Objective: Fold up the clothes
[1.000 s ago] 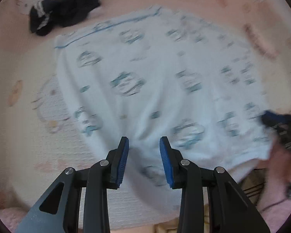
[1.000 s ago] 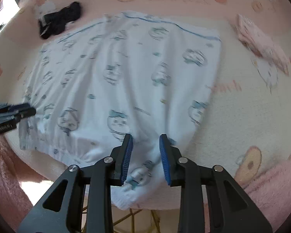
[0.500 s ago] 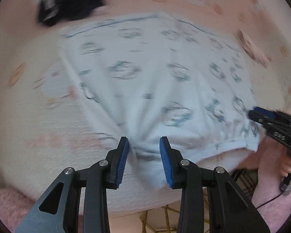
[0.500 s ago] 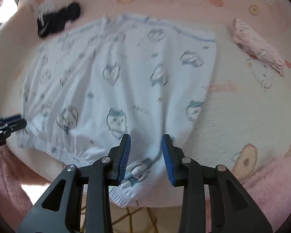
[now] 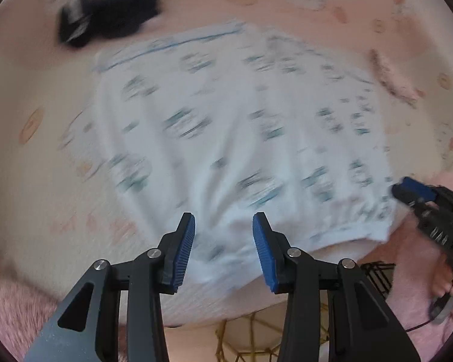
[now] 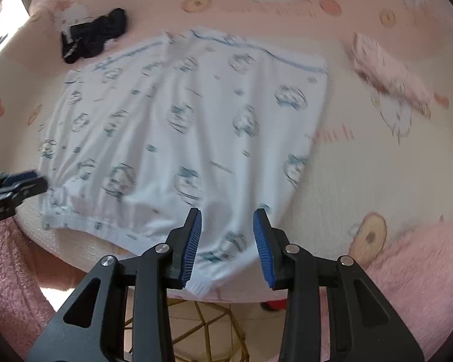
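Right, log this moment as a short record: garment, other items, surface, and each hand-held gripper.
garment: white printed shorts, spread flat, elastic waistband at the near table edge
other items: dark balled garment beyond the far left corner; pink folded cloth to the right, apart from the shorts
surface: pink cartoon-print cover
left hand-held gripper: jaws have just been opening, waistband corner between pads, not pinched
right hand-held gripper: jaws have just been opening, other waistband corner between pads, not pinched

Both wrist views steep-down, close over table edge; share white garment [image 5: 241, 138] [image 6: 190, 126].
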